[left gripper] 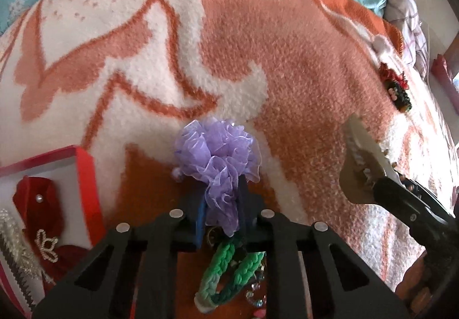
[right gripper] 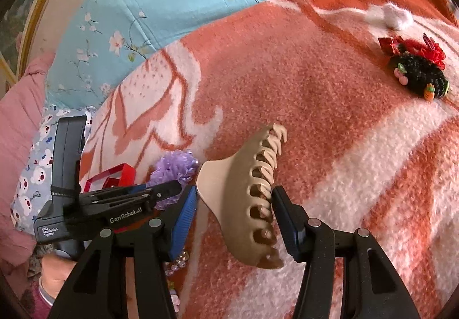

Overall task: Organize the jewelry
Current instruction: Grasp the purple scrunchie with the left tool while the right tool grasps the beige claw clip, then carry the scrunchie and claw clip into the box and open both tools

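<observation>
Orange-and-white blanket (left gripper: 287, 41) carrying the work; the red jewelry box (left gripper: 86, 184) lies open toward its near left edge, just left of the left gripper (left gripper: 222, 204), the nearer tool, whose fingers are closed on a lilac organza scrunchie (left gripper: 218, 152). The right gripper (right gripper: 233, 213), farther right, clamps a beige claw clip (right gripper: 243, 198), long axis running away along the fingers, teeth rightward.

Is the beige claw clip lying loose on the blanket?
No. The right gripper holds the beige claw clip pinched between its fingers, lifted above the blanket.
</observation>
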`<action>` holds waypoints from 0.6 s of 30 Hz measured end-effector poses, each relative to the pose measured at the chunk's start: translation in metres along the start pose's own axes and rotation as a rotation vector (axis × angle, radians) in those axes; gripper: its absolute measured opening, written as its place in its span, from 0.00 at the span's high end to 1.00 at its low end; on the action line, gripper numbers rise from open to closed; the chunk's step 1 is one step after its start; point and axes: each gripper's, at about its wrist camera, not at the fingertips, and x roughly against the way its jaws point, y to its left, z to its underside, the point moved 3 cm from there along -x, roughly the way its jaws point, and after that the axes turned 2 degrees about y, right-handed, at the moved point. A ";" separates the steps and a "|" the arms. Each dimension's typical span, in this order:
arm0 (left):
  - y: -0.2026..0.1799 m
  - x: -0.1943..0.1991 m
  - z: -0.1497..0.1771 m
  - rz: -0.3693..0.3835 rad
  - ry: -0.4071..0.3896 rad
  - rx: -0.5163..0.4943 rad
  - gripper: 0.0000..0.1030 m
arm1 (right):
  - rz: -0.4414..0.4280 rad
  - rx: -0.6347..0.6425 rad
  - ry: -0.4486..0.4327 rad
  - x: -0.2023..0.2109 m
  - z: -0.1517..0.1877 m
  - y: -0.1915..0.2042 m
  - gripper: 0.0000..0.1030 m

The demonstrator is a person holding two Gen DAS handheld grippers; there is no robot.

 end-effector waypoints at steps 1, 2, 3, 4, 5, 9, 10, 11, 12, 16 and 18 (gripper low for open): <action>0.002 0.006 0.002 0.005 -0.011 0.004 0.85 | -0.003 0.002 -0.002 0.001 0.000 0.002 0.47; 0.004 0.012 0.003 0.009 -0.024 0.010 0.85 | -0.007 0.006 -0.006 0.003 0.000 0.004 0.47; 0.006 0.018 0.005 0.010 -0.034 0.015 0.86 | -0.011 0.009 -0.008 0.005 0.000 0.006 0.47; 0.008 0.024 0.008 0.011 -0.044 0.022 0.86 | -0.017 0.013 -0.010 0.006 0.001 0.009 0.47; 0.012 0.029 0.010 0.012 -0.051 0.029 0.86 | -0.021 0.020 -0.012 0.007 0.001 0.012 0.47; 0.020 0.055 0.023 0.030 -0.086 0.061 0.86 | -0.030 0.033 -0.011 0.011 0.006 0.021 0.47; 0.025 0.064 0.029 0.033 -0.097 0.069 0.86 | -0.032 0.034 -0.011 0.011 0.008 0.023 0.47; 0.027 0.069 0.032 0.036 -0.106 0.075 0.86 | -0.034 0.037 -0.011 0.013 0.009 0.025 0.47; 0.029 0.073 0.035 0.038 -0.114 0.081 0.86 | -0.036 0.039 -0.011 0.014 0.011 0.028 0.47; 0.045 0.095 0.050 0.040 -0.147 0.121 0.86 | -0.053 0.054 -0.014 0.020 0.014 0.040 0.47; 0.050 0.101 0.056 0.033 -0.156 0.139 0.86 | -0.064 0.065 -0.014 0.022 0.014 0.049 0.47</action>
